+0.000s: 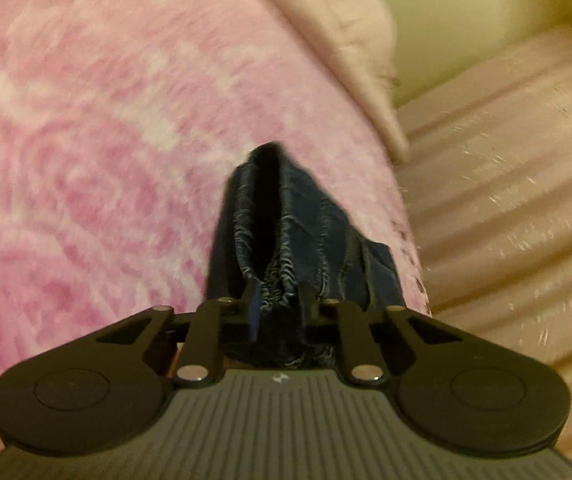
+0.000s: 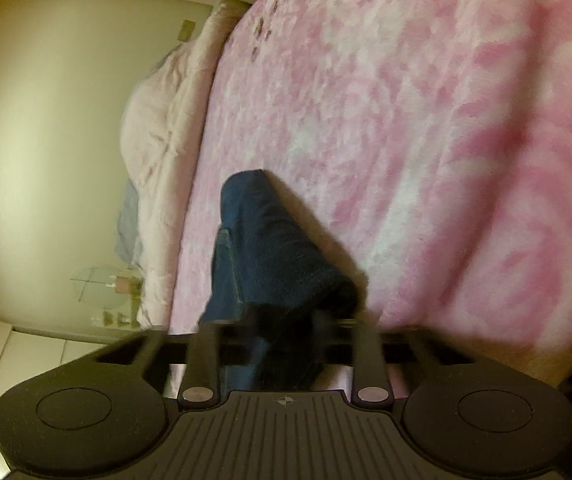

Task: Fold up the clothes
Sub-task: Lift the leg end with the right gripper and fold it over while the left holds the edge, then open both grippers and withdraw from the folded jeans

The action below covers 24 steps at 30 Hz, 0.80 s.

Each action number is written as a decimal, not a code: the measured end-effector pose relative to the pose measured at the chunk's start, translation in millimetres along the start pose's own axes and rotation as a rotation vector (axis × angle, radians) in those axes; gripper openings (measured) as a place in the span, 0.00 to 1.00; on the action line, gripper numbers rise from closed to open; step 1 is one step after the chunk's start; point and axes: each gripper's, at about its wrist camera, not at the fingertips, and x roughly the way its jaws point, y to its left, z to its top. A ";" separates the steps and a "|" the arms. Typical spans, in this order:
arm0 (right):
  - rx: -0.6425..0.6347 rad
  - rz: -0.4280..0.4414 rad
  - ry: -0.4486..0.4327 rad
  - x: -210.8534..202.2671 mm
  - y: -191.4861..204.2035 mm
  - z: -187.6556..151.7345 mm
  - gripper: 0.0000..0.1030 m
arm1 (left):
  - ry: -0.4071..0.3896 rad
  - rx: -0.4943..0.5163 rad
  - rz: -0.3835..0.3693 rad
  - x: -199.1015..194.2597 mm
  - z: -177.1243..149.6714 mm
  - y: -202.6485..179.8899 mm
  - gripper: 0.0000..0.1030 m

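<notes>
A dark blue denim garment [image 1: 305, 232] with a gathered, faded edge lies on a pink patterned bedspread [image 1: 106, 140]. My left gripper [image 1: 280, 298] is shut on that gathered edge, and the cloth runs away from the fingers toward the middle of the view. In the right wrist view the same denim garment [image 2: 262, 248] rises from between the fingers over the bedspread [image 2: 405, 120]. My right gripper [image 2: 286, 320] is shut on a bunched fold of it. The fingertips of both grippers are hidden in the cloth.
A pale pink pillow [image 1: 341, 40] lies at the bedspread's far end, beside a cream wall [image 1: 465, 20]. A ribbed pink headboard [image 1: 505, 220] fills the right of the left view. In the right view a pillow [image 2: 158, 140], a wall [image 2: 46, 140] and small items [image 2: 118, 288] stand left.
</notes>
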 end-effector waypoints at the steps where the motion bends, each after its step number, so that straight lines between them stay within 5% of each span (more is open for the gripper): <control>1: -0.015 -0.003 -0.011 -1.2 1.0 -1.2 0.13 | -0.030 0.077 -0.002 -2.7 -6.0 -3.2 0.13; 4: -0.080 -0.019 -0.041 -2.9 3.5 -5.5 0.09 | -0.110 0.331 0.047 -3.1 -29.8 -12.2 0.14; 7: -0.227 -0.070 -0.059 2.0 8.8 -14.1 0.09 | -0.130 0.416 0.104 2.6 -36.7 -15.3 0.16; 19: -0.533 -0.238 -0.067 15.9 35.5 -36.4 0.13 | -0.064 0.341 0.180 7.1 -23.3 -21.5 0.10; 23: -0.626 -0.305 -0.045 4.8 51.1 -50.8 0.66 | -0.045 0.335 0.227 -7.3 -21.8 -34.6 0.10; 24: -0.670 -0.319 -0.045 3.1 54.0 -57.4 0.66 | -0.040 0.346 0.249 -11.9 -22.6 -39.3 0.10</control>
